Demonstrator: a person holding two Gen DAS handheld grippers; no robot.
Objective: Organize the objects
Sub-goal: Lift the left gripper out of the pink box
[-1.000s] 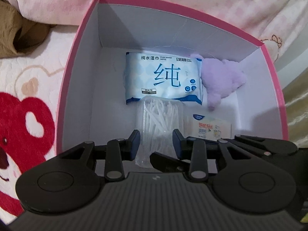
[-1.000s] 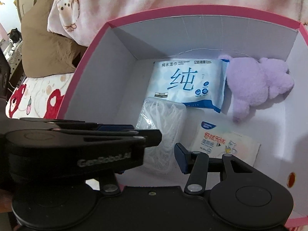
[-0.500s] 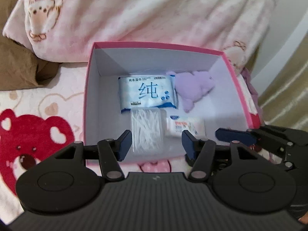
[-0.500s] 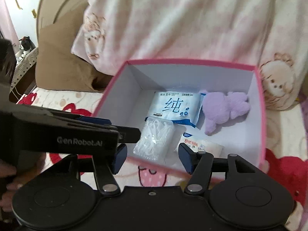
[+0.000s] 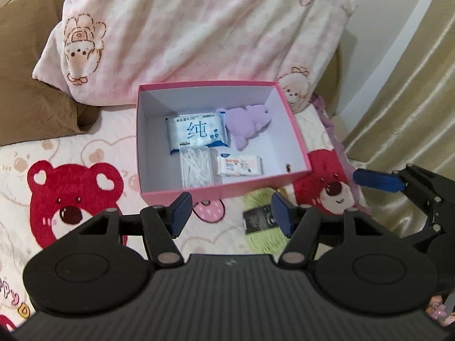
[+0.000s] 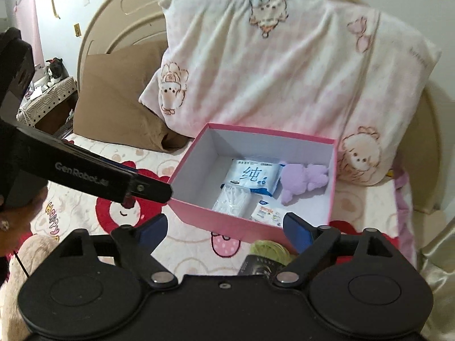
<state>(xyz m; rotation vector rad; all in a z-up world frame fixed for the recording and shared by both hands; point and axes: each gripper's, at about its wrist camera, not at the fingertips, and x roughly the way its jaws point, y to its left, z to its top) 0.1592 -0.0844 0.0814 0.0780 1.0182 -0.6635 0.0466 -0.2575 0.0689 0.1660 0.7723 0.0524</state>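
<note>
A pink box (image 5: 295,130) (image 6: 199,216) sits on the bed. Inside lie a blue wet-wipe pack (image 5: 197,133) (image 6: 251,176), a purple plush toy (image 5: 247,123) (image 6: 301,180), a clear bag of cotton swabs (image 5: 196,167) (image 6: 231,200) and a small white tissue pack (image 5: 239,165) (image 6: 267,213). A green yarn skein with a black label (image 5: 260,217) (image 6: 267,251) lies on the bed just in front of the box. My left gripper (image 5: 230,213) is open and empty, back from the box. My right gripper (image 6: 224,228) is open and empty, above the yarn.
The bedspread (image 5: 74,196) has red bear prints. A pink-and-white pillow (image 5: 199,28) and a brown pillow (image 5: 25,85) lean behind the box. A beige curtain (image 5: 412,99) hangs at the right. The headboard (image 6: 119,8) stands behind.
Both grippers have pulled back and up out of the box and opened wider. The cotton swab bag stays in the box. The green yarn has come into view.
</note>
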